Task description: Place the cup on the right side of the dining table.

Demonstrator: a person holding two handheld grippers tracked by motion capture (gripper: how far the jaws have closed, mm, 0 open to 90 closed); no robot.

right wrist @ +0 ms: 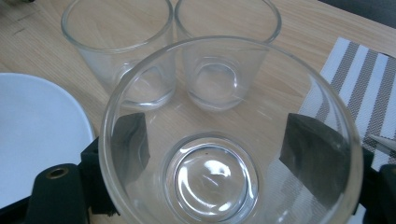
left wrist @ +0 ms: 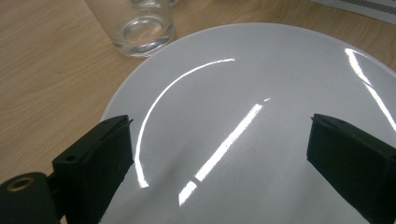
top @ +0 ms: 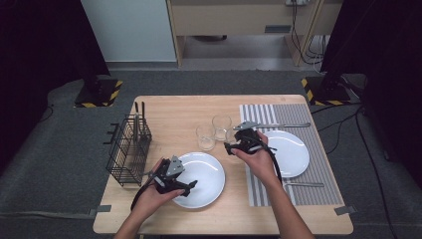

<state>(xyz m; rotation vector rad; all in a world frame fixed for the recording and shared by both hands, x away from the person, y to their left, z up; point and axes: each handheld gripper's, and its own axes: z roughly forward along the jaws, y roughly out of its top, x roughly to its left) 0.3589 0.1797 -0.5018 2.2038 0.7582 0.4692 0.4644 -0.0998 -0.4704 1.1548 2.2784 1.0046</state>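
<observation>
Glass tumbler (right wrist: 224, 140) sits between the right gripper (right wrist: 224, 154) fingers (right wrist: 133, 137), both pads pressed on its wall, over the desk (top: 169, 107) edge of the striped placemat (top: 318, 164). It's clear, smooth-walled, thick-based, empty, upright.

Risks:
- Grip is pads on slick glass, so a tilt or jerk could let it slide out.
- Two more glasses (right wrist: 121, 51) stand just beyond it, near each other. Swinging low would clip them.
- White plate (right wrist: 32, 135) is just beside, another thing to clip.

Left gripper (left wrist: 219, 154) fingers stand wide apart, released, nothing between them, hovering over the near plate (left wrist: 261, 70). Wire basket (top: 128, 149) is well clear at the desk's left edge.
</observation>
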